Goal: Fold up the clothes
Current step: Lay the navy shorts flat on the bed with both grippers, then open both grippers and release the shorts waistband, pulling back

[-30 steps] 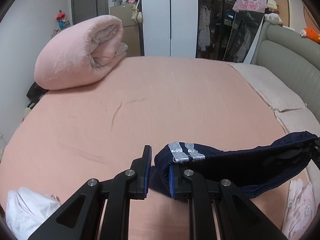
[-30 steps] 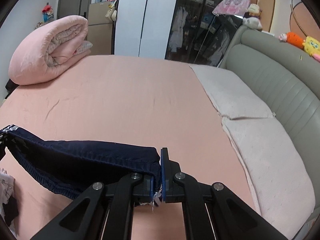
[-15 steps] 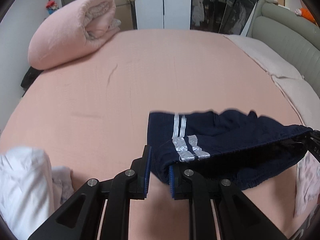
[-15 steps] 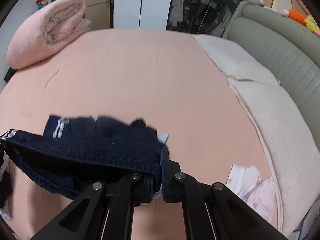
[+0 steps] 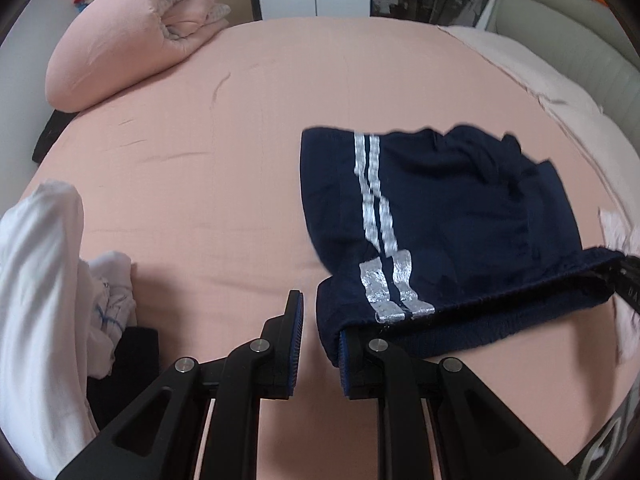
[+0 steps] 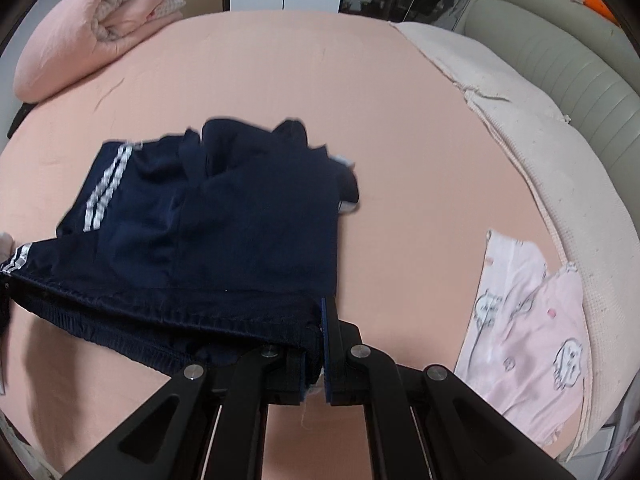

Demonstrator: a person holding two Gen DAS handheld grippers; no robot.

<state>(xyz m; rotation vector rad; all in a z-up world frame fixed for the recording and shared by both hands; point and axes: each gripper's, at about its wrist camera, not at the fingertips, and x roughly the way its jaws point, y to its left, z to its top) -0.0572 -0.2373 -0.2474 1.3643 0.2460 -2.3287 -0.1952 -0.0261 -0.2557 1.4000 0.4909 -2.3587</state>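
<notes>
Navy shorts [image 5: 448,208] with two silver side stripes hang stretched by the waistband above the pink bed sheet [image 5: 224,168], legs trailing onto the bed. My left gripper [image 5: 320,320] has its jaws apart; the waistband's left end is draped over the right finger [image 5: 348,348]. My right gripper [image 6: 318,336] is shut on the waistband's other end; the shorts [image 6: 240,220] spread out ahead and to its left.
A rolled pink duvet [image 5: 132,28] lies at the far left corner. A pile of white clothes [image 5: 48,280] sits at near left. A pink printed garment [image 6: 528,328] lies at near right beside pale pillows [image 6: 540,136] and the grey headboard [image 6: 560,48].
Both grippers have tilted down and lowered toward the bed. The shorts, first bunched between them, have unfurled, and their legs now lie spread on the sheet.
</notes>
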